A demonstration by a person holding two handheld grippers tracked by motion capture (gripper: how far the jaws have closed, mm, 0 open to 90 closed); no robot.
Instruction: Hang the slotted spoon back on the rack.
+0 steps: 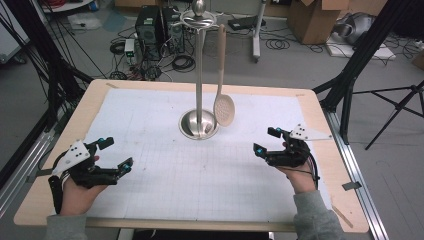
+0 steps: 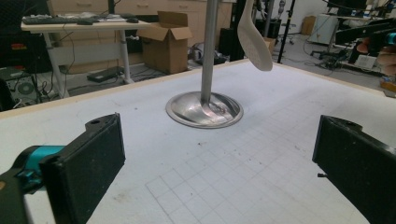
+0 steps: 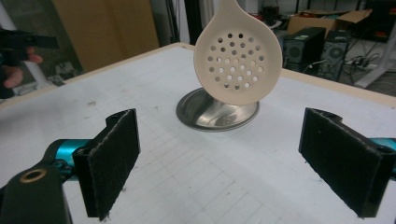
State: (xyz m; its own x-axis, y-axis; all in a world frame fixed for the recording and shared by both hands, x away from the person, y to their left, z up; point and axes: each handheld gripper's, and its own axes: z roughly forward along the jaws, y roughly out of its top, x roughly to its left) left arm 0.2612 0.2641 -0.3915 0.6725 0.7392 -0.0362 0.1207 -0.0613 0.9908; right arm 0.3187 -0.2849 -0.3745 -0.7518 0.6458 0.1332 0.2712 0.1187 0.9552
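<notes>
Nearest us, we hold the left tool (image 1: 116,155) and the right tool (image 1: 266,141) low over the white mat (image 1: 165,180) on the worktop (image 1: 90,102), both released with jaws spread wide and nothing between them. They sit well apart, each angled inward, likely readying a reach. Farther on, between them, stands the metal stand (image 1: 199,75), and the slotted spoon (image 1: 224,109) hangs from its top ring, its bowl just above the base, free to lift off.

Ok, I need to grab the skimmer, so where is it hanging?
In the high view the skimmer hangs from the stand at the table's far middle, on the stand's right, its head just above the base.
</notes>
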